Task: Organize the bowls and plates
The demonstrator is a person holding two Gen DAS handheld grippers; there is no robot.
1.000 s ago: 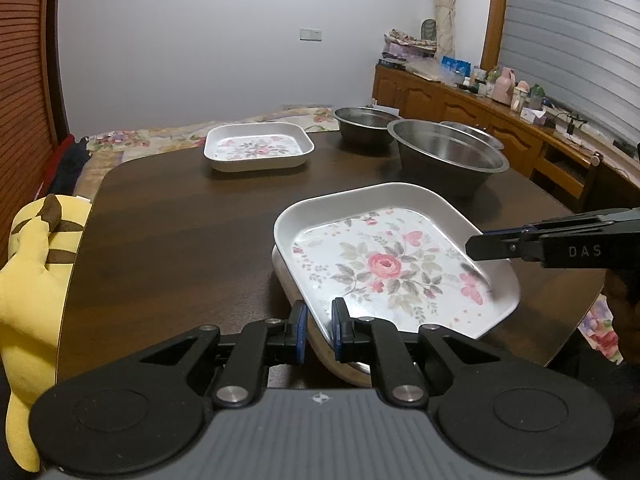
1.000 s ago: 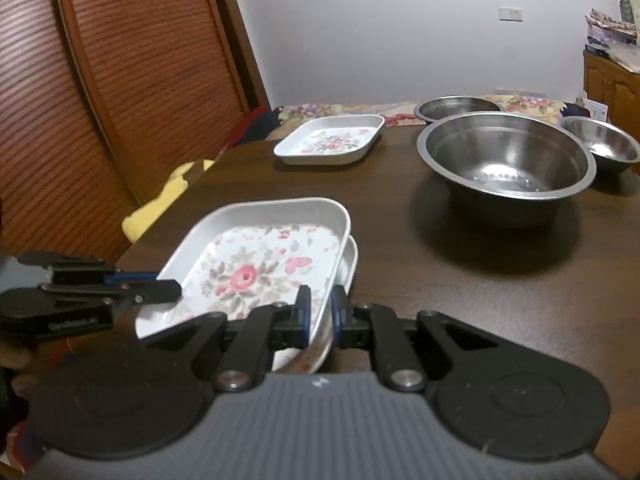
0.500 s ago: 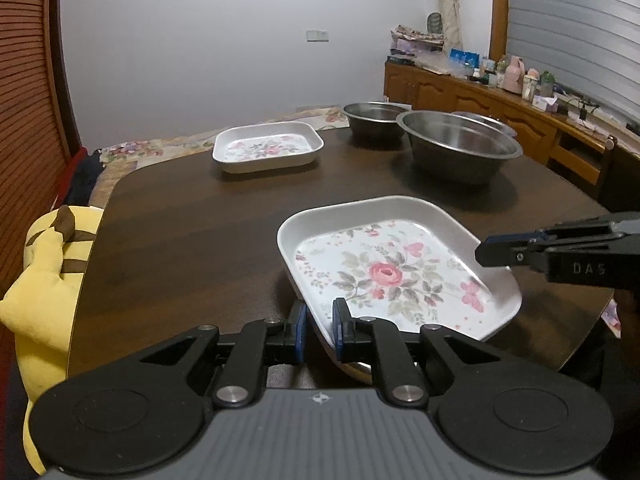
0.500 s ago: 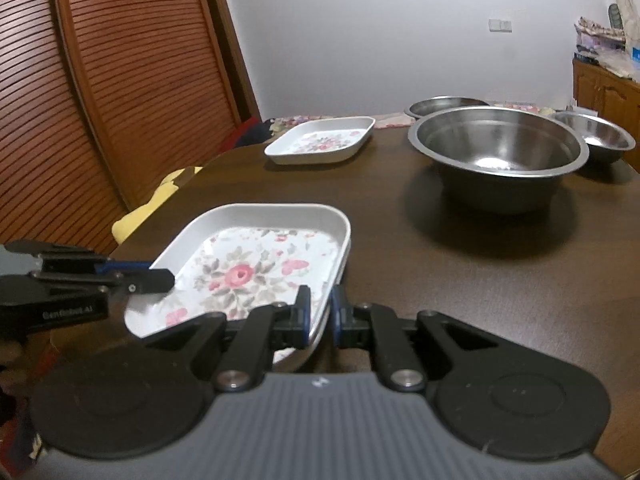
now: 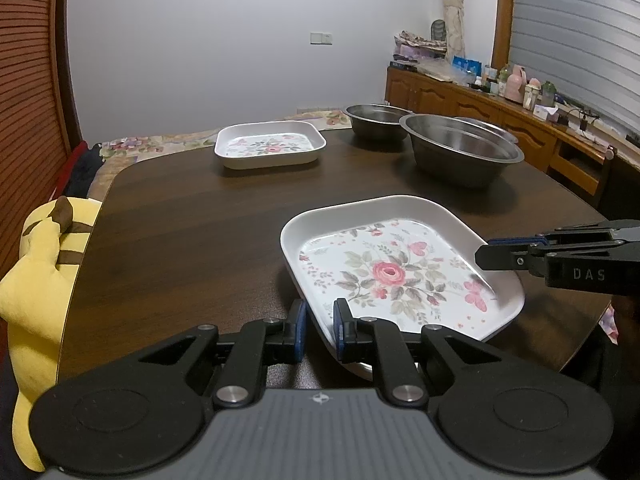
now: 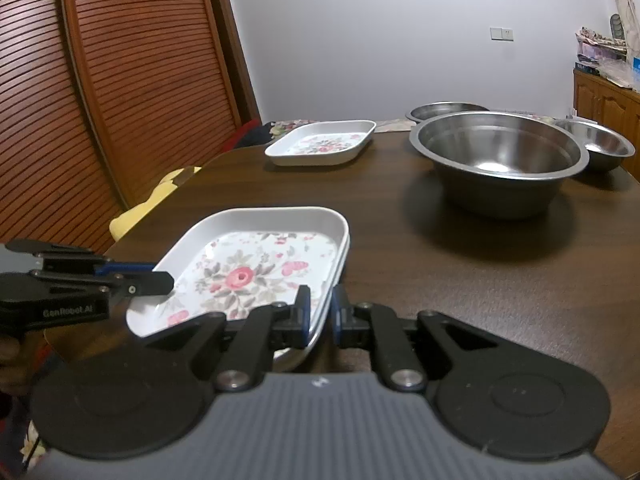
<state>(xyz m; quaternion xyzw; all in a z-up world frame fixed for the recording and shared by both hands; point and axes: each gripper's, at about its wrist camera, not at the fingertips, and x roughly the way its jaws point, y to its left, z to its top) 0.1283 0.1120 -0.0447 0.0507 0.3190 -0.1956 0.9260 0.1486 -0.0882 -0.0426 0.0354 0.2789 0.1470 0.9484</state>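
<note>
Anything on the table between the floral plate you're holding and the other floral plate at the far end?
Nothing: in both wrist views only bare dark table separates the held floral plate from the far floral plate. The steel bowls sit off to the right.

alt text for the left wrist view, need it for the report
The left tongs are shut on the near rim of a white floral tray at the front of a dark wooden table, while the right tongs grip its right edge. Farther back sit a second floral tray and steel bowls; a yellow plush sits at left.
</note>
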